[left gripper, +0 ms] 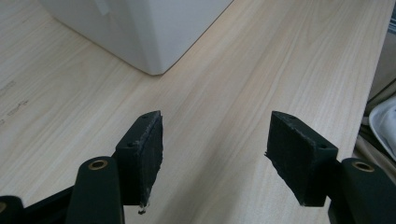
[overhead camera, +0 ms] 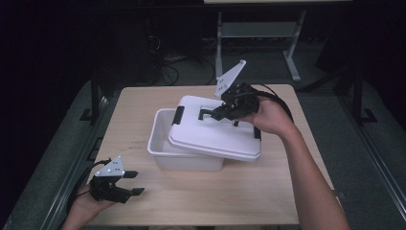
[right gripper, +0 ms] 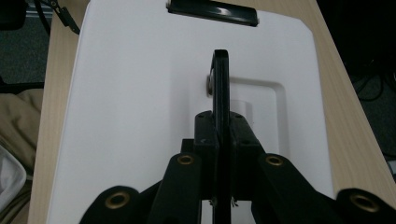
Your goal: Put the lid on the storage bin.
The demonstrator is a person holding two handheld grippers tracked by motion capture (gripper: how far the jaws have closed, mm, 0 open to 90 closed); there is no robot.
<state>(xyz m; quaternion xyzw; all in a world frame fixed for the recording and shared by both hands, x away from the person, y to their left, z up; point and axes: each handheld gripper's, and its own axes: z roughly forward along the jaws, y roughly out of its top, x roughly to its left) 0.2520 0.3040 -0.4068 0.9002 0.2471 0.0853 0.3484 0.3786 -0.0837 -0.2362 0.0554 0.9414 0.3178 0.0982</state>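
Note:
A white plastic box (overhead camera: 163, 143) stands mid-table, and its white lid (overhead camera: 215, 134) lies skewed across it, shifted to the right so the box's left part is uncovered. My right gripper (overhead camera: 218, 114) is shut on the lid's black handle (right gripper: 220, 84), which stands up between its pads. A black latch (right gripper: 212, 11) shows at the lid's far end. My left gripper (overhead camera: 136, 183) rests open near the table's front left, nothing between its pads (left gripper: 148, 149). A corner of the box (left gripper: 154, 42) lies ahead of it.
The wooden table (overhead camera: 210, 196) has bare room in front of the box and to the left. A grey metal frame (overhead camera: 292, 52) stands behind the table on the dark floor. Rails run along both table sides.

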